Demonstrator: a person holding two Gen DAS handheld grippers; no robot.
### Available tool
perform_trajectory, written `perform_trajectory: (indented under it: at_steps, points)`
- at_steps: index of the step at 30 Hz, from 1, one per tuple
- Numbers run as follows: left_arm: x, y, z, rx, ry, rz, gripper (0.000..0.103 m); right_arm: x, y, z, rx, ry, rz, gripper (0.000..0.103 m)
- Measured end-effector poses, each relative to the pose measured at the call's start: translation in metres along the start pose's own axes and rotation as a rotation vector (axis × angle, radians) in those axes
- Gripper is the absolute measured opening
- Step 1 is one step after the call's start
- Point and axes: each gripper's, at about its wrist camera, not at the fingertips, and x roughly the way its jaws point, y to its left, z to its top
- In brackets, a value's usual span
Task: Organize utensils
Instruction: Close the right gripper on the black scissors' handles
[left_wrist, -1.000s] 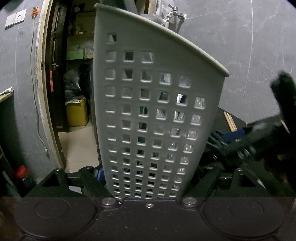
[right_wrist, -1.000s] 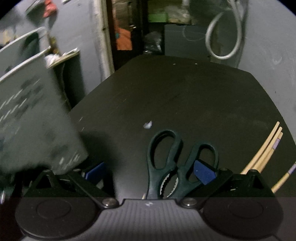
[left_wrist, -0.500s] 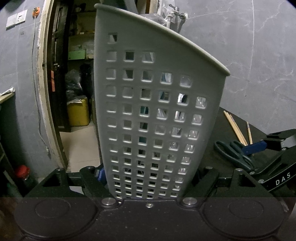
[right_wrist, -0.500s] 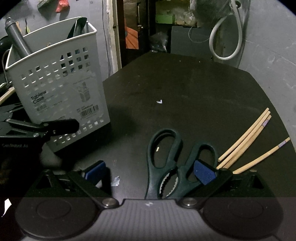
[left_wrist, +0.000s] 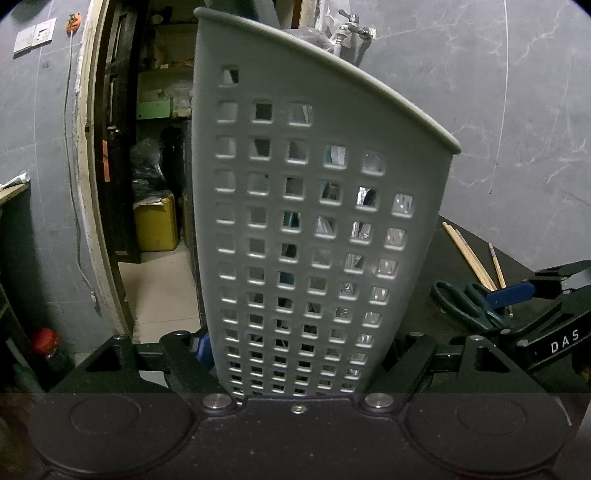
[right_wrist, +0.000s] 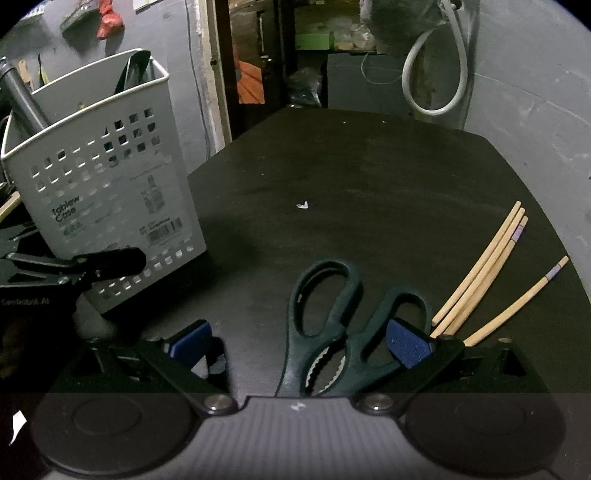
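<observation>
the left tongs (left_wrist: 295, 354) hold the grey basket (left_wrist: 317, 229), jaws just narrowed on it. only the right view shows the right tongs (right_wrist: 299, 341) wide around the scissors (right_wrist: 332, 325) on the surface (right_wrist: 369, 177), chopsticks (right_wrist: 484, 266) near.

Dark tabletop (right_wrist: 369, 177), matte, rounded far edge. Resting on it: grey perforated utensil case (right_wrist: 110, 192) upright at the left; dark green scissors (right_wrist: 332, 325) at the near centre, handles pointing away; wooden chopsticks (right_wrist: 484, 273) at the right, three bunched, one apart; a small white scrap (right_wrist: 303, 205) mid-surface.
</observation>
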Motion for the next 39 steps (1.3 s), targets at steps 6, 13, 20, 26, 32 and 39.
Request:
perform_trajectory:
  at_steps: [6, 13, 20, 26, 32, 39]
  points:
    - [0.000, 0.004, -0.001, -0.004, -0.002, -0.006, 0.081, 0.003, -0.010, 0.006, 0.076, -0.014, 0.002, 0.103]
    - [0.000, 0.005, -0.001, -0.004, -0.002, -0.007, 0.081, 0.007, -0.026, 0.015, 0.178, -0.022, 0.024, 0.103]
    - [0.000, 0.005, -0.001, -0.005, -0.002, -0.007, 0.081, 0.010, -0.033, 0.019, 0.201, -0.024, 0.022, 0.102]
    - [0.000, 0.004, -0.001, -0.002, -0.002, -0.006, 0.081, 0.008, -0.036, 0.017, 0.209, -0.028, 0.029, 0.099]
    - [0.000, 0.004, -0.001, -0.001, -0.002, -0.005, 0.081, 0.008, -0.039, 0.019, 0.215, -0.027, 0.036, 0.097]
    - [0.001, 0.003, -0.001, 0.001, -0.001, -0.004, 0.081, 0.009, -0.039, 0.020, 0.216, -0.025, 0.036, 0.097]
